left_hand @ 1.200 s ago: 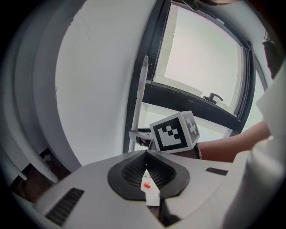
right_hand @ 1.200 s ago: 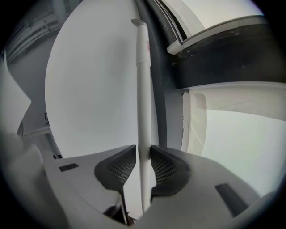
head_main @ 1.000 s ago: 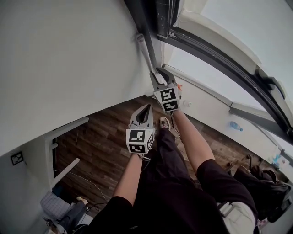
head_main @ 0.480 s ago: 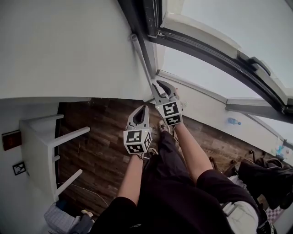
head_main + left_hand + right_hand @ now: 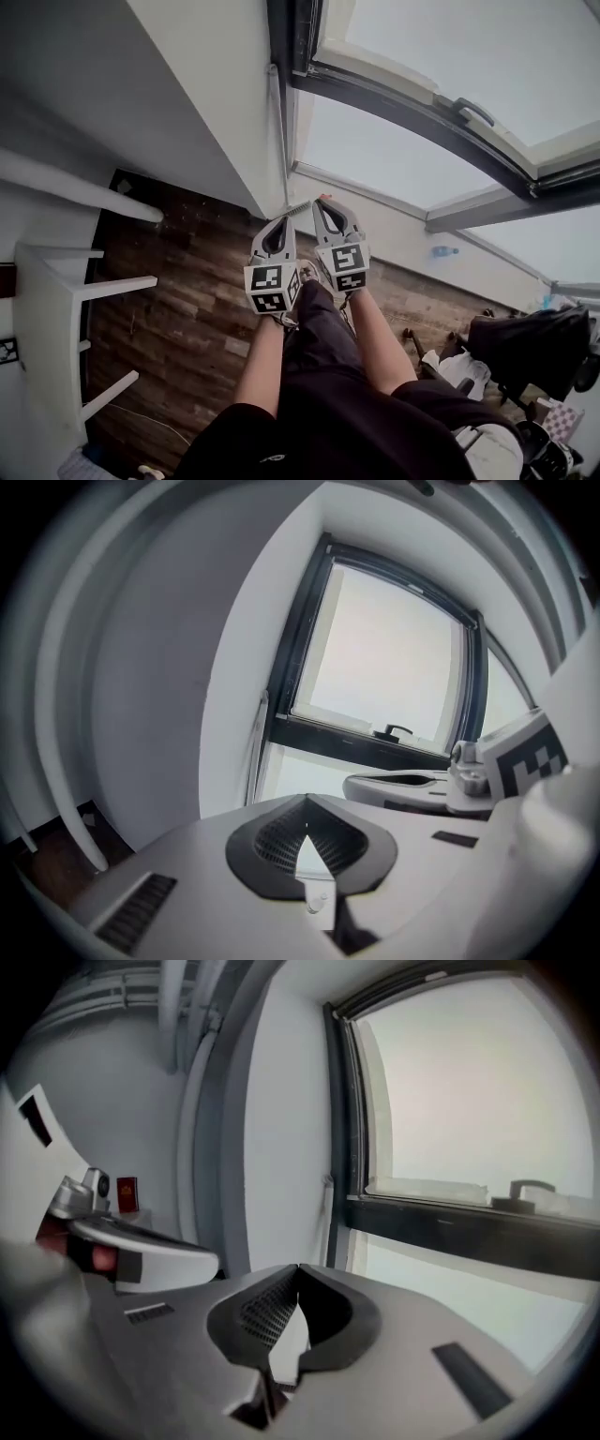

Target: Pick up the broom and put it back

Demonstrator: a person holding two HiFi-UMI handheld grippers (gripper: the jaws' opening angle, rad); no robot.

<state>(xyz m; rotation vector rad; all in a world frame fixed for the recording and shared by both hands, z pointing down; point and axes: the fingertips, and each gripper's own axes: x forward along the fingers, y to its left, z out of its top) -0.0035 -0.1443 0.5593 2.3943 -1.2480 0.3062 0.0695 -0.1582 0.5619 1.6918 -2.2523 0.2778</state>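
The broom's thin pale handle (image 5: 279, 141) leans upright in the corner where the white wall meets the dark window frame, and shows too in the left gripper view (image 5: 255, 752) and the right gripper view (image 5: 328, 1218). Its head is hidden behind the grippers. My right gripper (image 5: 321, 200) hangs just below and right of the handle, apart from it. Its jaws are closing to a shut tip (image 5: 297, 1267) with nothing between them. My left gripper (image 5: 281, 220) is held beside it, a little lower, its jaws also meeting at the tip (image 5: 305, 801) and empty.
A dark window frame (image 5: 394, 94) runs up and to the right. A white table (image 5: 56, 309) stands at the left on the wooden floor (image 5: 187, 300). A small bottle (image 5: 442, 251) lies by the low white wall, and black bags (image 5: 525, 347) sit at the right.
The right gripper has come away from the broom handle, which stays leaning in the corner, and its jaws have closed empty. Both grippers have drawn back together and the view has swung left.
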